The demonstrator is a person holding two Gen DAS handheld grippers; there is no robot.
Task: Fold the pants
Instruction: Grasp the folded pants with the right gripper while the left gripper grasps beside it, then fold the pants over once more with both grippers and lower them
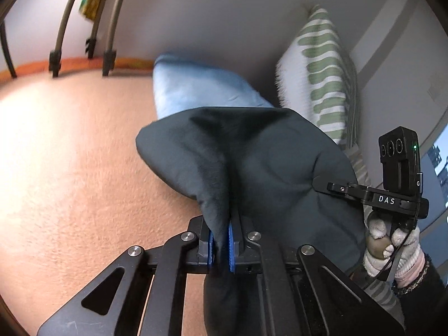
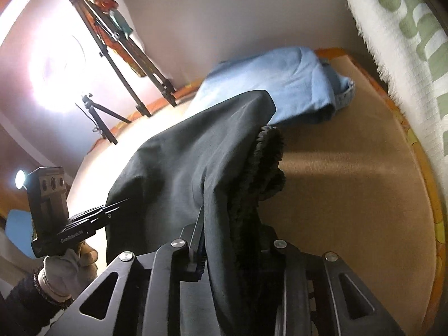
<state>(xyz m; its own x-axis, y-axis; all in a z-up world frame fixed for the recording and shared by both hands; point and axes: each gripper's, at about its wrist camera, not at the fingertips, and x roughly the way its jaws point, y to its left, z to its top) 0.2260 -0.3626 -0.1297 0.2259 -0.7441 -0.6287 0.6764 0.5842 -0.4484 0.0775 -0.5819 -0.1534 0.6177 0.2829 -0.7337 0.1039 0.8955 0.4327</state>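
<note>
Left wrist view: left gripper [image 1: 221, 247] clamped on dark pants [image 1: 252, 151], raised over the bed [image 1: 70, 154]. Right gripper [image 2: 224, 252] clamped on the thick waistband. Step: lifting; next, probably lay them flat and align the legs.

Both grippers [image 1: 221, 245] [image 2: 232, 252] are black linkages with silver rivets and blue ribbed pads [image 1: 231, 247]. Behind the jaws, white knit gloves [image 1: 392, 249], dark sleeves [image 2: 22, 299], a "DAS" mark on the right one.
</note>
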